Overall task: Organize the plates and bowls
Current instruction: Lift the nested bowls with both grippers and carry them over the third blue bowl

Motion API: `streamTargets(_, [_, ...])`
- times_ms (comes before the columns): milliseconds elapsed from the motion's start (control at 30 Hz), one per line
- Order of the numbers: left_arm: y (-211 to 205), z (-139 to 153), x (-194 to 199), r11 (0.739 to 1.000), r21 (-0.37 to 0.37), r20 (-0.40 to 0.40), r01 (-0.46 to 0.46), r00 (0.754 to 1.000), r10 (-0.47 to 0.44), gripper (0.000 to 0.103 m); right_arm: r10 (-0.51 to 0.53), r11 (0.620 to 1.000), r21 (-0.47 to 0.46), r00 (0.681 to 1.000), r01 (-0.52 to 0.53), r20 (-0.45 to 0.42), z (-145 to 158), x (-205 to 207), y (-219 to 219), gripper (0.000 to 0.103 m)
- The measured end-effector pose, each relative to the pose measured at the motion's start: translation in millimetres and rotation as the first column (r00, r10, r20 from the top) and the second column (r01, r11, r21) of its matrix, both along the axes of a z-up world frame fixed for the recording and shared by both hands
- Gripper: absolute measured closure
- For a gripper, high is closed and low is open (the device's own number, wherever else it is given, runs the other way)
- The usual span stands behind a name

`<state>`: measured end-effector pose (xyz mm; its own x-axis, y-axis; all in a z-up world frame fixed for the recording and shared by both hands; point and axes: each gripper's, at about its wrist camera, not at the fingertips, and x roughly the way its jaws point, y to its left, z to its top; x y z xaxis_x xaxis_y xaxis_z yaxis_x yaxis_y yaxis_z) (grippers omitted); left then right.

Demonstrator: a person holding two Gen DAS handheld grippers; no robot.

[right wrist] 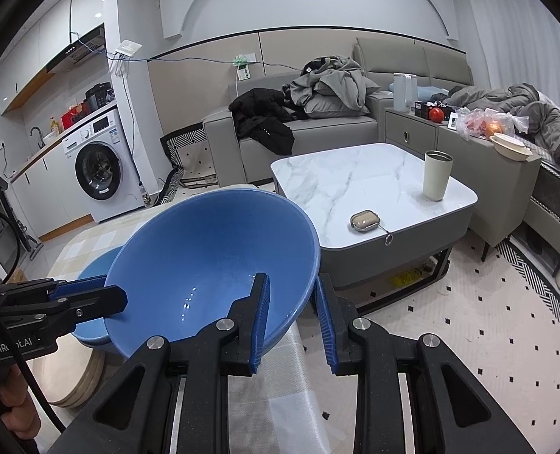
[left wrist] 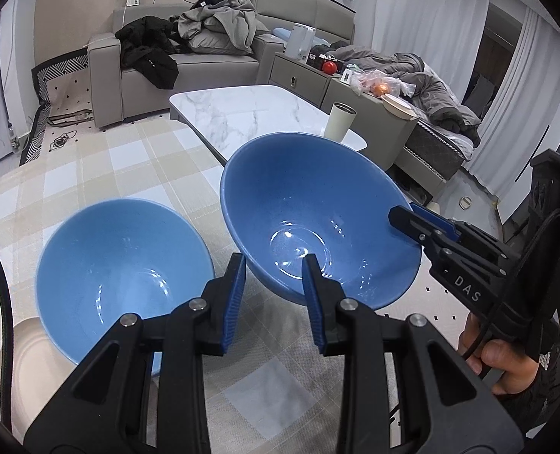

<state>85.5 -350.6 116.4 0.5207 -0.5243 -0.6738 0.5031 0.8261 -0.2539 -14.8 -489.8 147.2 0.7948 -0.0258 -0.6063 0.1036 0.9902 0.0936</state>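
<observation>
Bowl (left wrist: 318, 204) tilted, left gripper (left wrist: 274, 283) and right gripper (right wrist: 293, 302) pinching rim (contact edges hidden)

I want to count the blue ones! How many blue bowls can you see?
2. One blue bowl is held up tilted, both grippers clamped on its rim. The other bowl sits lower left on a cream plate. More may be hidden.

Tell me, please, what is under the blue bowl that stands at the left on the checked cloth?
The left blue bowl sits on a cream plate. The right wrist view shows layered cream rims there, so probably a stack of plates. The bowl covers their middle, so anything there is hidden.
</observation>
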Motion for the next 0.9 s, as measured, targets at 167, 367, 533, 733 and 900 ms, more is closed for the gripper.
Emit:
streamTargets(167, [7,11,-10,1.0,-0.009,0.017,-0.003,1.0,0.003,0.076,0.006,1.0,-0.006,1.0,-0.006,0.015,10,-4,7,0.077])
streamTargets(367, [16,24,-18,1.0,-0.018,0.038,-0.004,0.999,0.004,0.076,0.016,1.0,0.009,0.999,-0.016,0.029,18,-9,13,0.077])
streamTargets(533, [24,35,-26,1.0,-0.028,0.044,-0.006,0.999,0.007,0.076,0.021,1.0,0.002,0.999,-0.022,0.046,27,-14,22,0.077])
streamTargets(733, [41,45,-34,0.999,-0.039,0.057,-0.018,0.998,0.02,0.076,0.034,0.999,0.0,0.997,-0.034,0.071,37,-16,32,0.077])
streamTargets(900, [56,55,-42,0.998,-0.049,0.07,-0.032,0.997,0.036,0.076,0.052,0.999,-0.005,0.995,-0.051,0.085,42,-16,43,0.077])
